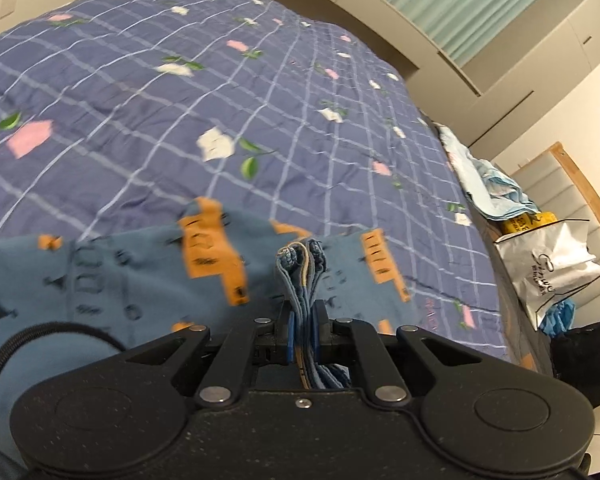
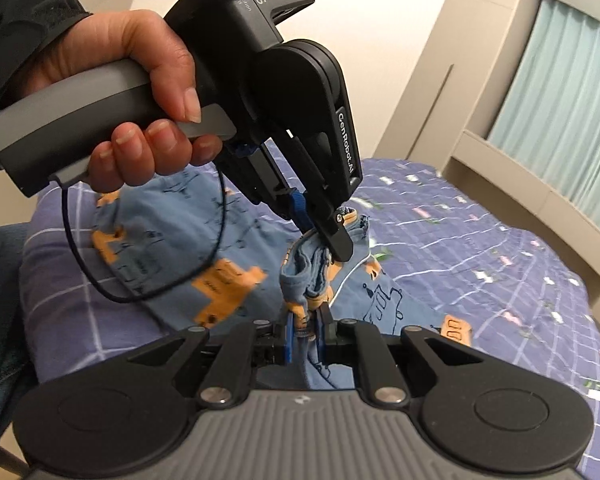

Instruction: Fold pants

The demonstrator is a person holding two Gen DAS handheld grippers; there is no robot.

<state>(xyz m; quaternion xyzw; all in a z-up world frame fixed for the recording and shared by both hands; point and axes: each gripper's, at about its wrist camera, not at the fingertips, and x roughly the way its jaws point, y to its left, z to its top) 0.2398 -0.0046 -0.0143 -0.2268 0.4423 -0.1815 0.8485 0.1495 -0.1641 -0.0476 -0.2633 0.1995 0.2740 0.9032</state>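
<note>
The pants are blue with orange patches and dark line drawings; they lie bunched on the bed in front of both grippers. My left gripper is shut on a bunched edge of the pants, which sticks up between its fingers. In the right wrist view the left gripper comes in from the upper left in a hand, pinching the same fabric. My right gripper is shut on a nearby fold of the pants, just below the left one. The two grippers are close together.
The bed has a purple checked cover with pink and white flowers. At its right edge lie light blue cloth, a yellow item and a white plastic bag. A window with a pale green curtain is behind the bed.
</note>
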